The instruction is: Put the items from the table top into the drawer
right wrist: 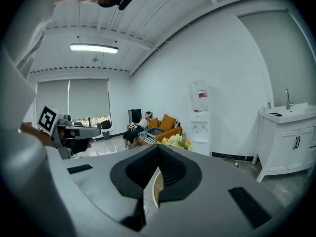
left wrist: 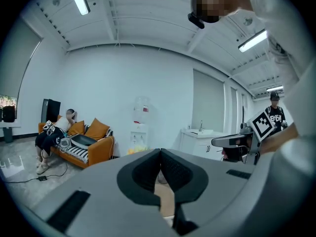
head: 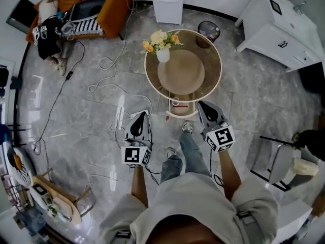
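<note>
A round table (head: 215, 65) with a glass top stands in front of me in the head view. A white vase of yellow flowers (head: 162, 47) sits at its far left rim. On the near side a pale drawer (head: 182, 106) juts out open, with a small item inside. My left gripper (head: 138, 118) hovers over the floor to the left of the drawer, its jaws shut and empty. My right gripper (head: 204, 107) hangs just right of the drawer, also shut on nothing. In both gripper views the jaws of the left gripper (left wrist: 160, 153) and the right gripper (right wrist: 159, 150) meet at their tips.
An orange sofa (head: 109, 11) with a person on it is at the far left. A water dispenser (head: 167, 1), a dark bin (head: 208, 32) and a white sink cabinet (head: 282, 27) stand behind the table. Cables (head: 104, 88) trail over the tiled floor. A chair (head: 277, 159) is at the right.
</note>
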A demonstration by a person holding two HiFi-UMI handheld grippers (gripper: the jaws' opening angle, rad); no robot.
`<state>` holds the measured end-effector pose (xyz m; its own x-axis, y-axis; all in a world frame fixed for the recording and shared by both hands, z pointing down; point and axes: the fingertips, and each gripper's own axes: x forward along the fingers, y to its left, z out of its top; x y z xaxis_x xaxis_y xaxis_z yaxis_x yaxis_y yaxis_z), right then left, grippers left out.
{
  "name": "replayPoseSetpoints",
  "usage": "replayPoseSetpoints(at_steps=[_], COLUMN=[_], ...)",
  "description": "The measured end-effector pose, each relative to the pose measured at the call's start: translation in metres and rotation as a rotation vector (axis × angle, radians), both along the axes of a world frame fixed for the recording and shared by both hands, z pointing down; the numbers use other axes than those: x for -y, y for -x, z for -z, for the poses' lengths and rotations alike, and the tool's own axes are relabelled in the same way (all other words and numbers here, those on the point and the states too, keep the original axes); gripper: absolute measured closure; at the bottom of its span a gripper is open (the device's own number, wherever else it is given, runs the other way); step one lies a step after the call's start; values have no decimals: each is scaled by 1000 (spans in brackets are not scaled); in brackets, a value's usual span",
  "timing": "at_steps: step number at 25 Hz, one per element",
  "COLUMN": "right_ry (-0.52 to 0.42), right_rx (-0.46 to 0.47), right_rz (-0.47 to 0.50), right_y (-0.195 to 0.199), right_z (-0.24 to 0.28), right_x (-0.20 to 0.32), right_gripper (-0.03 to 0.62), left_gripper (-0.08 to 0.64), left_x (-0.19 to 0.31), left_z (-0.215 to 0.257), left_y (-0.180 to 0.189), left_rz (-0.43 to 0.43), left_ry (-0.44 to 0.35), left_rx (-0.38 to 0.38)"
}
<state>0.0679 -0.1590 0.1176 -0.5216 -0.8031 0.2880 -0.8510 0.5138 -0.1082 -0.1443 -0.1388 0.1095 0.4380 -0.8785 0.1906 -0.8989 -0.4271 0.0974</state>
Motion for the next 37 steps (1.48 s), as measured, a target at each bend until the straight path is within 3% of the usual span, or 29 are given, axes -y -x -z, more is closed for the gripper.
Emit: replayPoseSetpoints(at_steps=[6,14,28,37], right_ry=[-17,-54,-89,-112], right_rx=[14,28,21,22], right_rz=[-21,-79,-170,-189], right_y=[5,-1,-24,-41], right_z=[60,102,111,118], right_x=[-38,-97,-165,-182], right_gripper=[569,569,569,569], left_gripper=[545,545,545,545], left_x=[-36,-81,-131,-144], left_z=[65,111,126,132], left_y=[2,3,13,-12], left_rz=[-24,-52,-48,-75], left_ry=[-37,-84,-136,-158], left_rx=[-19,-9,8,-11])
